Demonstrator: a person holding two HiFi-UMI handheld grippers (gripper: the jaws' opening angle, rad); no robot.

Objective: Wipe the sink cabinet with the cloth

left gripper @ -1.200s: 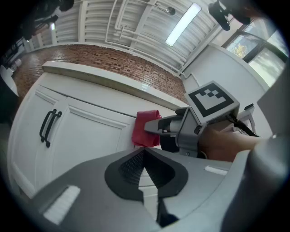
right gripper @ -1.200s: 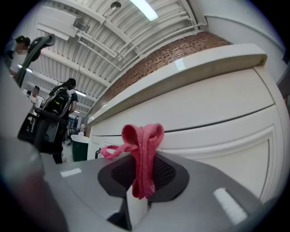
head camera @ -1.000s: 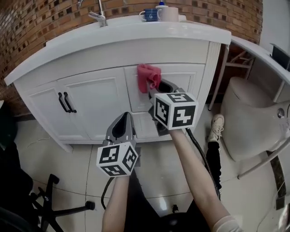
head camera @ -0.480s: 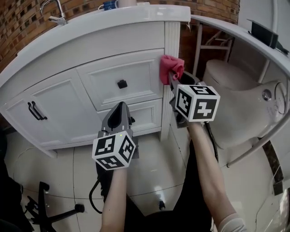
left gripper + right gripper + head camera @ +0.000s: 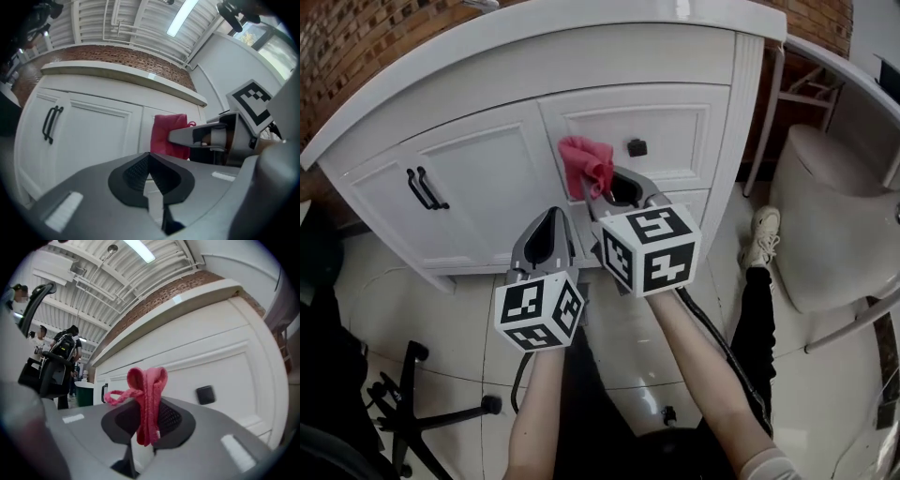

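We hold the cloth point(image 5: 586, 164) in the right gripper point(image 5: 600, 192); its fingers pinch the cloth, which stands up between them in a bunch. The cloth is just left of the knob point(image 5: 637, 147) and looks pressed on the white front of the cabinet point(image 5: 487, 178). The left gripper point(image 5: 552, 217) hangs lower and further left of the knob, off the cabinet; its fingers are pressed together with nothing in them.

We think the cloth is soft, light and floppy; it folds over at the top, and a thin loop flops out to one side in the right gripper view. It will bend any way we push it, and it will not break. A cloth like this can slip out when it drags on wood, so we should pinch it tight in the thick middle of the bunch, not by the thin loop. The front looks hard and smooth, with grooves round the drawer left of the knob; the soft cloth can squash into those.

We see no words or brand names on the cloth, the knob or the cabinet. The cubes point(image 5: 649, 248) on the grippers show black and white squares, not letters.
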